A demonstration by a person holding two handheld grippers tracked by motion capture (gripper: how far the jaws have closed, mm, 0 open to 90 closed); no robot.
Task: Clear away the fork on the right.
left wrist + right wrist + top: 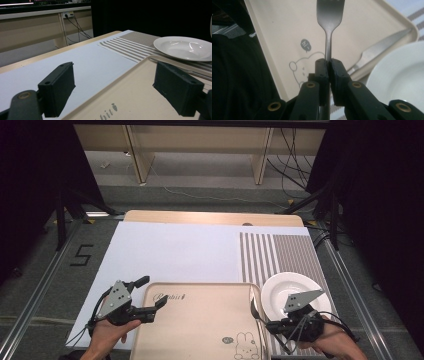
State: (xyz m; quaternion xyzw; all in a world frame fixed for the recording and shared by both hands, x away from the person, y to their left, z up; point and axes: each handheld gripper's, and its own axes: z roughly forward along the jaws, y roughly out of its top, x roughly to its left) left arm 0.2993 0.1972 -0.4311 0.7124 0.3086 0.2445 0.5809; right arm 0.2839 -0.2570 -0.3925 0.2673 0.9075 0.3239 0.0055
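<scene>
Now the right gripper (329, 65) has its jaws pinched tight on the handle of a fork (330, 17), tines pointing out over the beige tray (287, 32). A knife (384, 45) lies between the tray's edge and the white plate (280, 287). That fork looks like thin, stiff polished metal: light, rigid and probably slippery, so a hold on the flat of the handle near the neck, as here, should stop it swivelling. Over on the other side, the left gripper (150, 296) sits with jaws spread wide across the tray's near left corner, gripping nothing, above the white mat (175, 250).
</scene>
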